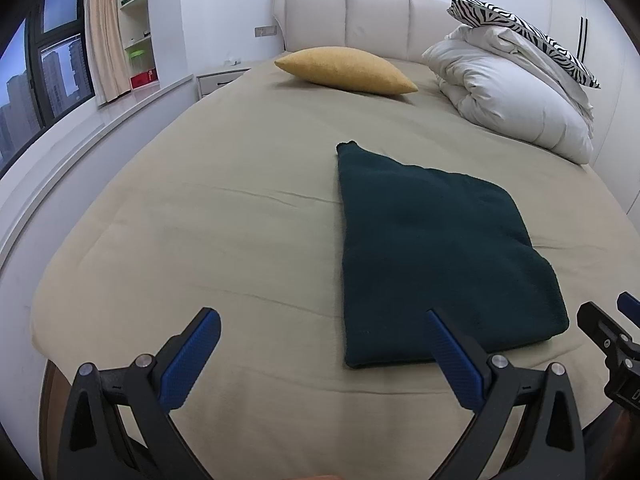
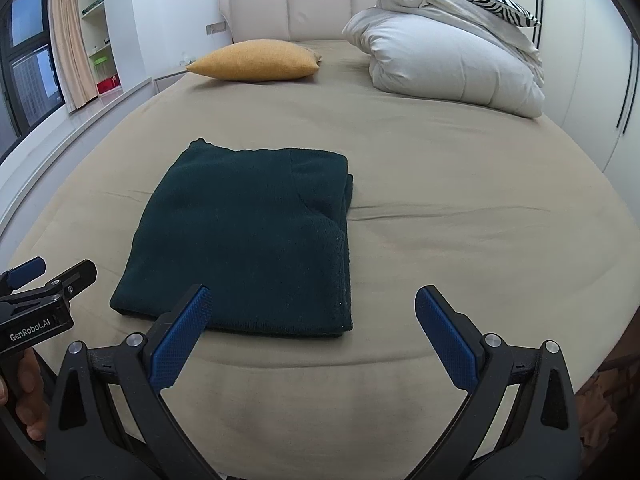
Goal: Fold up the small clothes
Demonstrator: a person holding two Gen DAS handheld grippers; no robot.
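Observation:
A dark green knitted garment (image 1: 432, 248) lies folded into a flat rectangle on the beige bed (image 1: 224, 216); it also shows in the right wrist view (image 2: 248, 240). My left gripper (image 1: 324, 320) is open and empty, held above the bed's near edge, just left of the garment's near corner. My right gripper (image 2: 314, 298) is open and empty, held over the garment's near right corner. Each gripper shows at the edge of the other's view: the right one (image 1: 608, 328) and the left one (image 2: 44, 280).
A yellow cushion (image 1: 346, 70) lies near the cream headboard (image 1: 360, 12). A folded white duvet (image 1: 516, 96) with a zebra-print pillow (image 1: 532, 36) on top sits at the back right. A window sill, window and shelves run along the left.

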